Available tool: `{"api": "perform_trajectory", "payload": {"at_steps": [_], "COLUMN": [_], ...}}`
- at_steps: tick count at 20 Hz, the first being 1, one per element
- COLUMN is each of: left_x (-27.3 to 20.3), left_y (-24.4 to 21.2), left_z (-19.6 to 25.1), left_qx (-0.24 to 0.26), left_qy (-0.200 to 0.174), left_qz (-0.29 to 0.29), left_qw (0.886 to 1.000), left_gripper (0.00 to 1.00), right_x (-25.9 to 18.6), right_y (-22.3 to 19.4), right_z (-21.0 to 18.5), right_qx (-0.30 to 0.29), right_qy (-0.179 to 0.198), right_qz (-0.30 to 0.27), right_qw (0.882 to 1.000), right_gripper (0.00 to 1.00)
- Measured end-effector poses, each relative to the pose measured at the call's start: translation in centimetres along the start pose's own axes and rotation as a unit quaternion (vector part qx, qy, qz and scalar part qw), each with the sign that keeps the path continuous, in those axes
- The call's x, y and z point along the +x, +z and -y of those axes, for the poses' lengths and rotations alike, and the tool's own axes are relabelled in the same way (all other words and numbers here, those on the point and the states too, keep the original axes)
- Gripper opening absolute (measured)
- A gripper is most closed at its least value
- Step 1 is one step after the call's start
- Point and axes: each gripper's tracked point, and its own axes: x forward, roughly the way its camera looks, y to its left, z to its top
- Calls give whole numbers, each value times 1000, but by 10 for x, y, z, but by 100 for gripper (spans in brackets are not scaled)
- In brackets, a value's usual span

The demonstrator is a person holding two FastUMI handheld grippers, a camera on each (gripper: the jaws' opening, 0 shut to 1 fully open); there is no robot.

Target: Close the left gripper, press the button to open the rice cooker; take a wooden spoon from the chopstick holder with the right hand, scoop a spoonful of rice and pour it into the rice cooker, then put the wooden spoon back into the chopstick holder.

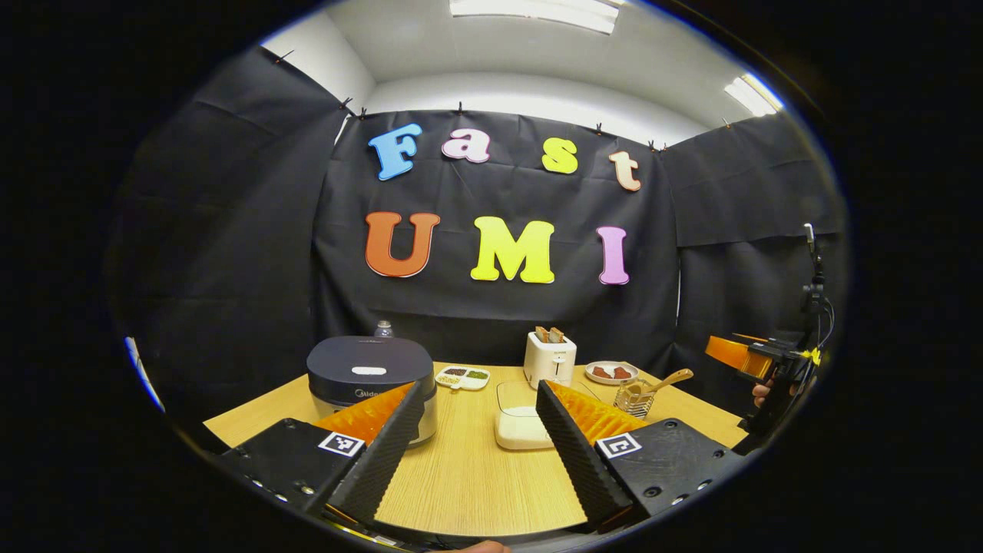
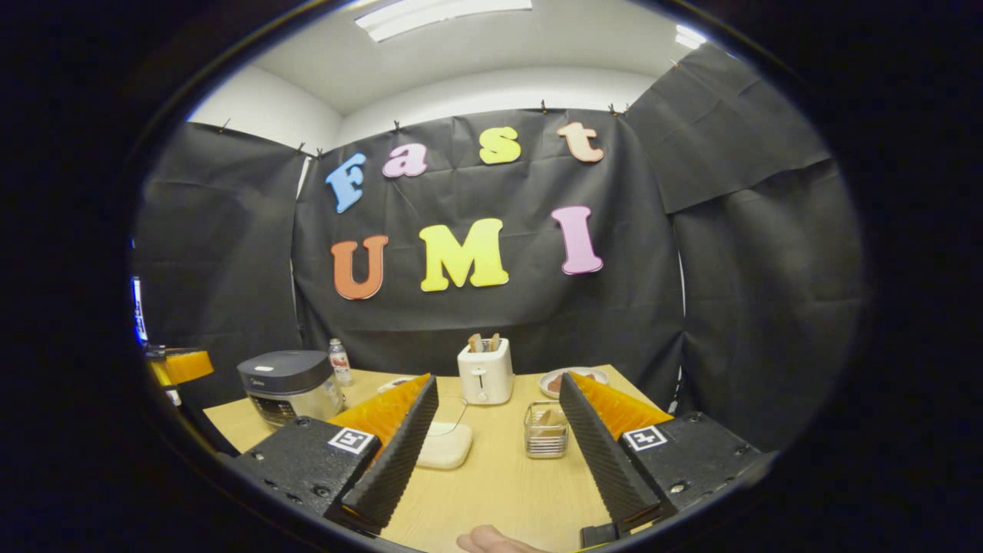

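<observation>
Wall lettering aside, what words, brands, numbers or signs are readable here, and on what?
No text reads clearly.
Dark-lidded silver rice cooker: front brand mark, too blurred.
Small clear bottle: label too small.
Left gripper and right gripper: square black-and-white coded tags, no words.

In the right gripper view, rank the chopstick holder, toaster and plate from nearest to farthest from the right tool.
1. Chopstick holder: nearest, between the open right tool's fingers, slightly right.
2. Toaster: behind it, centre of the table.
3. Plate: about level with the toaster or slightly beyond, at the far right edge; too close to call.
</observation>
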Motion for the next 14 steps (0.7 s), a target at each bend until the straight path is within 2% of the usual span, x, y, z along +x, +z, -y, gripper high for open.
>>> {"api": "perform_trajectory", "payload": {"at_steps": [1, 3, 4, 5, 7, 8, 9, 11, 14], "left_x": [-1, -3, -2, -2, -2, -2, 0, 2, 5], "left_y": [4, 8, 9, 10, 11, 12, 11, 11, 8], "left_z": [2, 8, 11, 14, 20, 22, 23, 24, 25], "left_qx": [4, 13, 17, 22, 26, 26, 24, 19, 15], "left_qy": [0, -1, -3, -5, -7, -9, -10, -9, -8], "left_qz": [5, 14, 17, 18, 18, 18, 16, 15, 10], "left_qw": [1000, 1000, 1000, 1000, 999, 999, 1000, 1000, 1000], "left_gripper": [94, 94, 94, 94, 94, 94, 94, 94, 95], "right_x": [0, -3, -3, -3, -6, -7, -8, -10, -10], "right_y": [1, 2, 3, 5, 8, 9, 11, 11, 10], "right_z": [1, 4, 6, 8, 11, 13, 15, 19, 24], "right_qx": [-1, -4, -5, -4, -1, 1, 2, 0, -2], "right_qy": [1, -1, -1, -2, -3, -4, -4, -5, -9], "right_qz": [0, 1, 3, 5, 9, 10, 12, 13, 11], "right_qw": [1000, 1000, 1000, 1000, 1000, 1000, 1000, 1000, 1000], "right_gripper": [100, 96, 100, 96, 96, 100, 96, 100, 100]}}
